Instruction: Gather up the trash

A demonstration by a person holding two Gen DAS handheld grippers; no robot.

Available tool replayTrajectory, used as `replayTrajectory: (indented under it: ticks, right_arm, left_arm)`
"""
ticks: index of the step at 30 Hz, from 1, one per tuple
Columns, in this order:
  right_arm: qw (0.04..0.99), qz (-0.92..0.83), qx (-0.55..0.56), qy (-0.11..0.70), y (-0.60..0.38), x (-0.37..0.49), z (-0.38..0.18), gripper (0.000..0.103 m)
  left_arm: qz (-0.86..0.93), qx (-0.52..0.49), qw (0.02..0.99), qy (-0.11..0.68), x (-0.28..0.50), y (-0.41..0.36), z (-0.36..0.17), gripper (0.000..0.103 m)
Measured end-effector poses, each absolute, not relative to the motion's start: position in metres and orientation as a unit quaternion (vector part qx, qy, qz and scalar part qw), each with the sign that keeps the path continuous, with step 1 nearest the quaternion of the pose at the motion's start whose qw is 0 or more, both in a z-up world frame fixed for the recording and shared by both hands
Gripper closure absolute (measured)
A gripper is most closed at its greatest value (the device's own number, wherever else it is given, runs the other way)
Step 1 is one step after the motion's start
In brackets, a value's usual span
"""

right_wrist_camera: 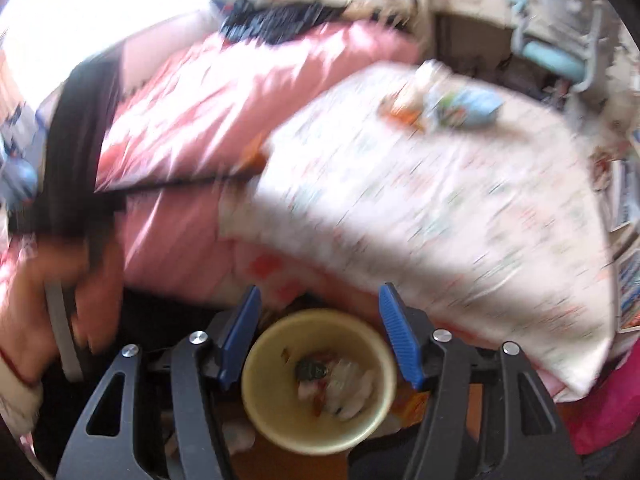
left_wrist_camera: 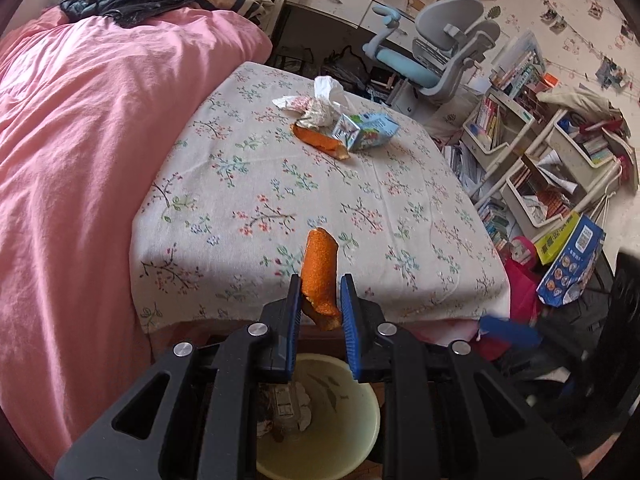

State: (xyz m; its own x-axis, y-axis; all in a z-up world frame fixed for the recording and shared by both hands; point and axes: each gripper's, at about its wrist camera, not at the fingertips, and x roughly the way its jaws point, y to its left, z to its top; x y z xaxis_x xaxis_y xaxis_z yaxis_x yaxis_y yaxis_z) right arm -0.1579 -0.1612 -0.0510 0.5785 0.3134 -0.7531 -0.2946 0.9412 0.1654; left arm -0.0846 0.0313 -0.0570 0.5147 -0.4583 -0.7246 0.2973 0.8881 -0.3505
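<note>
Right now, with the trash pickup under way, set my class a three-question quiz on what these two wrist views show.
1. True or false: the left gripper is empty.
2. What stands below both grippers? A) yellow bin B) blue chair C) bookshelf
3. Fill in: the right gripper is ____.

Key:
1. False; it holds an orange peel.
2. A, the yellow bin, already holding trash. A second peel, blue carton and tissue remain on the floral cloth.
3. Open.
</note>
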Motion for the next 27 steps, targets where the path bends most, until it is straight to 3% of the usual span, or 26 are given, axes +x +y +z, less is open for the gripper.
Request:
replayTrajectory:
  ticks: [8, 12, 16, 22, 27]
  right_arm:
    - [0.94, 0.106, 0.068, 0.318, -0.215, -0.135, -0.004, 0.029]
    - [0.951, 0.068, 0.081, 0.29, -0.23, -0.131, -0.004, 0.023]
    - [0.95, 0.041, 0.119, 0.286, -0.246, -0.127, -0.005, 0.023]
    - [0.959, 0.002, 0.107, 0.261, -0.254, -0.117, 0.003, 0.02]
    - [0.96, -0.013, 0.095, 0.263, -0.253, -0.101, -0.002, 0.019]
  left_arm:
    - [-0.265, 0.013, 0.802, 0.535, -0.135, -0.014, -0.098, 0.082]
    - [-0.265, 0.034, 0.808, 0.524, -0.143, -0.019, -0.092, 0.047]
    - [-0.231, 0.019, 0.847, 0.478, -0.129, -0.007, -0.066, 0.028]
    - [-0.152, 0.003, 0.913, 0.378, -0.087, 0.014, -0.009, 0.012]
    - [-0.096, -0.016, 0.941, 0.323, -0.049, 0.027, 0.018, 0.008]
